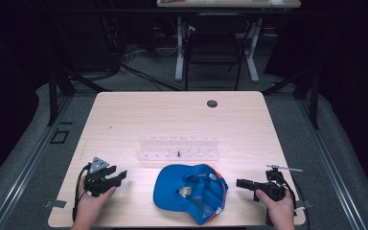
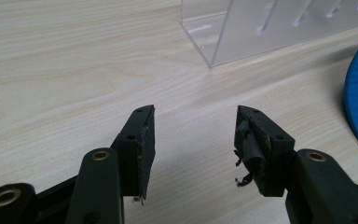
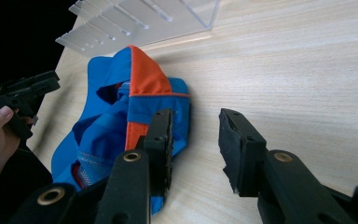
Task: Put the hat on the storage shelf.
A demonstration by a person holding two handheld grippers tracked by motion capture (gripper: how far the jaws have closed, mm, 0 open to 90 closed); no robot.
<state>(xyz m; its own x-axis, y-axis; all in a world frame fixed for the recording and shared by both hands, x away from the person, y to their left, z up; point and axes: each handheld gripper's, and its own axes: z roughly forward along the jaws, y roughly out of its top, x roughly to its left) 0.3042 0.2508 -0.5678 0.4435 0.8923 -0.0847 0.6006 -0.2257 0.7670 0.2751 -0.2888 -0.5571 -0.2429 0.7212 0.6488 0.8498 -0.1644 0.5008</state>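
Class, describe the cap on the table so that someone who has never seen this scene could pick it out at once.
Start at the pale wooden table and find the clear plastic peg rack near its middle. Just in front of it, between the two hand-held tools, lies a soft blue fabric cap. Its orange trim makes it the one brightly coloured thing on the table.

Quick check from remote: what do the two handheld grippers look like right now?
Both are black, two-jawed tools with brass-coloured pivot rivets. The left gripper carries a grey three-cornered plate on top; one pad looks frayed. The right gripper trails a black cable. No sleeves show.
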